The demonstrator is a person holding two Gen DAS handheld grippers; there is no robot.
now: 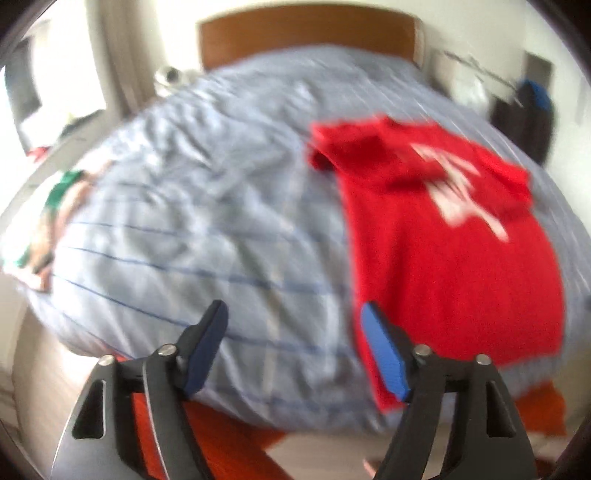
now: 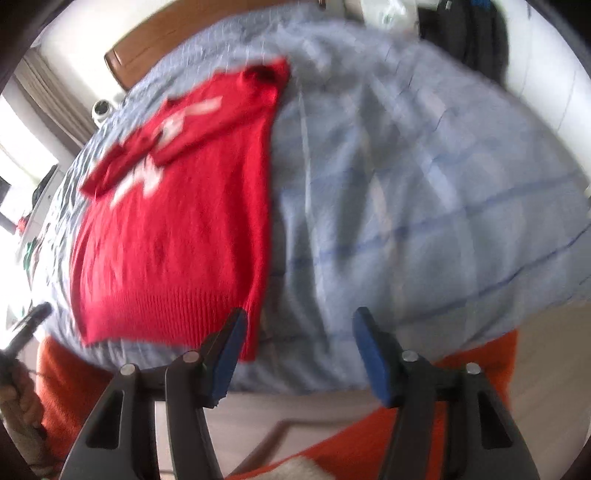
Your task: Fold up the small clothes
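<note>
A red knit sweater (image 1: 450, 236) with a white print lies flat on the blue striped bedcover (image 1: 207, 206), its sleeves folded in over the chest. My left gripper (image 1: 295, 325) is open and empty, hovering near the bed's front edge just left of the sweater's hem corner. In the right wrist view the sweater (image 2: 173, 229) lies to the left on the bedcover (image 2: 424, 184). My right gripper (image 2: 299, 332) is open and empty, just right of the sweater's lower right hem corner. Both views are blurred.
A green and white garment (image 1: 55, 206) lies at the bed's left edge. A wooden headboard (image 1: 306, 33) stands at the far end. Dark clothes (image 1: 524, 114) hang at the back right. An orange rug (image 2: 472, 373) lies on the floor below the bed.
</note>
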